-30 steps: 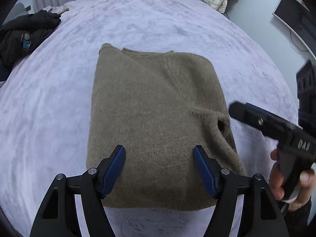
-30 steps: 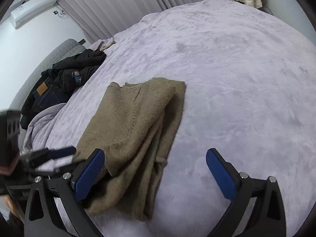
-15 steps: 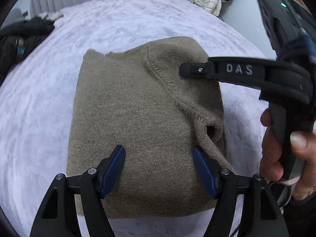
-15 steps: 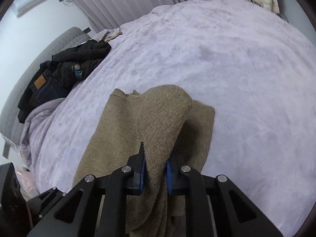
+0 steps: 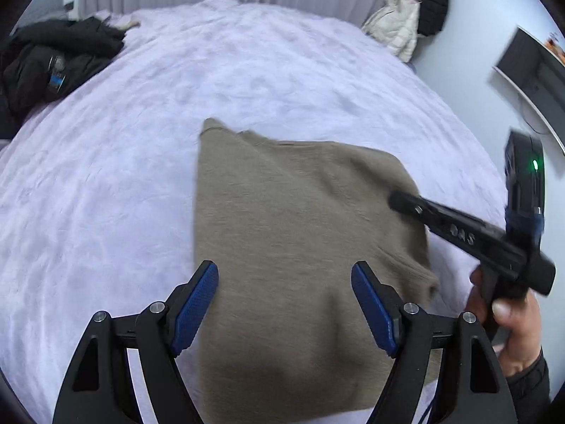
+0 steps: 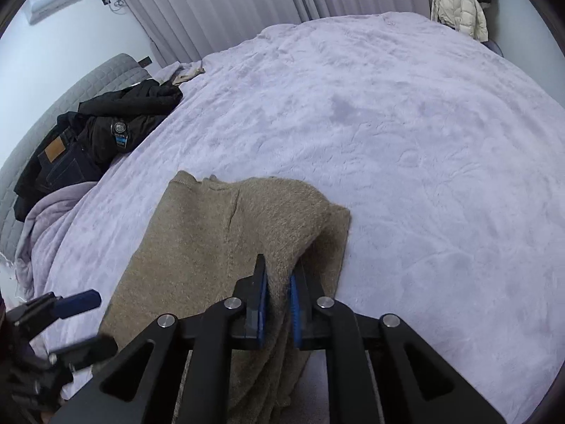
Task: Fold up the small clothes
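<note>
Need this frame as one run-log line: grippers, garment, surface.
left gripper: open, over sweater, jaws just widened | right gripper: shut on sweater side fold, just closed | surface: lilac bed cover

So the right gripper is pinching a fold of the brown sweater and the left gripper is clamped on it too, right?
Not quite. The right gripper does pinch the brown sweater, but the left gripper is open, its pads apart above the knit, gripping nothing. The left wrist view shows it.

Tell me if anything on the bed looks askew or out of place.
The olive sweater lies uneven: its right edge is bunched and lifted, pinched in the right hand-held gripper. A heap of dark clothes sits crumpled at the bed's far left.
</note>
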`<state>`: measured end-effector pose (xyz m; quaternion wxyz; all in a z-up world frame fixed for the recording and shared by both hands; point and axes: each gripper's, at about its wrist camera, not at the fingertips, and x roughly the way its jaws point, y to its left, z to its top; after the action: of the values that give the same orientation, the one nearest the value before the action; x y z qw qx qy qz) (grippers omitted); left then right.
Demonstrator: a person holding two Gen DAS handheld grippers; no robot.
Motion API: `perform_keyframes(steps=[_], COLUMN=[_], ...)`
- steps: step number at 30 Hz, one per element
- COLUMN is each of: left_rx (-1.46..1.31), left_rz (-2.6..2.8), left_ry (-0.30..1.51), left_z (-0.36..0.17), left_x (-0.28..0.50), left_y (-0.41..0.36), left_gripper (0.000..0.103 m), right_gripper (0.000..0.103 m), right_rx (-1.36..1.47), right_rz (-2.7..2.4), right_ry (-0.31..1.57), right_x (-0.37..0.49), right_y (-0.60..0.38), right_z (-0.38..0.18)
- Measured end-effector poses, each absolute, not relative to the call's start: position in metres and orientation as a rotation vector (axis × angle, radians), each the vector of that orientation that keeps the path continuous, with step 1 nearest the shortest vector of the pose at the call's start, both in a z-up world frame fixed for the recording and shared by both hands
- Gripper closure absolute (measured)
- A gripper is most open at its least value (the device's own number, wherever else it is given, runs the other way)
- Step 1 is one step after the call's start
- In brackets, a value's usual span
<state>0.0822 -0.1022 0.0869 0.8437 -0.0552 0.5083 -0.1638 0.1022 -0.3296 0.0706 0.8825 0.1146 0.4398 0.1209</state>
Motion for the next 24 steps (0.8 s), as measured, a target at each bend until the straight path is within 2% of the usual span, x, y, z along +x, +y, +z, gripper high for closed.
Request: perform_keyframes(steps=[2, 3, 4, 5, 8, 9, 10, 15, 20, 24], left_rx=[-0.120, -0.110, -0.091, -0.068, -0.012, -0.007, -0.005, -0.180, -0.082, -0.020], left_rz=[-0.324, -0.317, -0.310, -0.300, -0.302, -0.313, -0.335, -0.510, -0.455, -0.394], left_ry=[1.105, 1.085, 1.065, 1.051, 1.043, 1.041, 1.036, 1.119, 1.213, 1.181], left_z=[0.083, 0.086, 0.089, 0.092, 0.094, 0.092, 0.091, 0.063, 0.018, 0.039], left_x=[0.092, 0.094, 0.096, 0.099, 0.122, 0.133, 0.141, 0.185, 0.216, 0.214], left_y=[-0.092, -0.088, -0.086, -0.086, -0.097, -0.102, -0.108, -0.114, -0.126, -0.125], left_gripper=[0.024, 0.024, 0.024, 0.024, 0.024, 0.024, 0.024, 0.024, 0.024, 0.024], right_gripper=[0.091, 0.086, 0.077, 0.073, 0.056, 0.034, 0.019, 0.020, 0.022, 0.021], right_rx=[0.207, 0.213, 0.231, 0.243, 0.197, 0.171, 0.135, -0.079, -0.086, -0.054], right_rz=[0.236, 0.234, 0.233, 0.217, 0.152, 0.170, 0.199, 0.357, 0.299, 0.272], right_ry=[0.987, 1.010, 1.004, 0.989, 0.867, 0.837, 0.825, 0.897, 0.995, 1.031], right_x=[0.111, 0.112, 0.111, 0.108, 0.095, 0.093, 0.093, 0.109, 0.143, 0.158], right_y=[-0.325, -0.328, -0.333, -0.338, -0.337, -0.329, -0.318, -0.259, -0.269, -0.272], right_z=[0.057, 0.052, 0.053, 0.058, 0.094, 0.104, 0.111, 0.090, 0.038, 0.039])
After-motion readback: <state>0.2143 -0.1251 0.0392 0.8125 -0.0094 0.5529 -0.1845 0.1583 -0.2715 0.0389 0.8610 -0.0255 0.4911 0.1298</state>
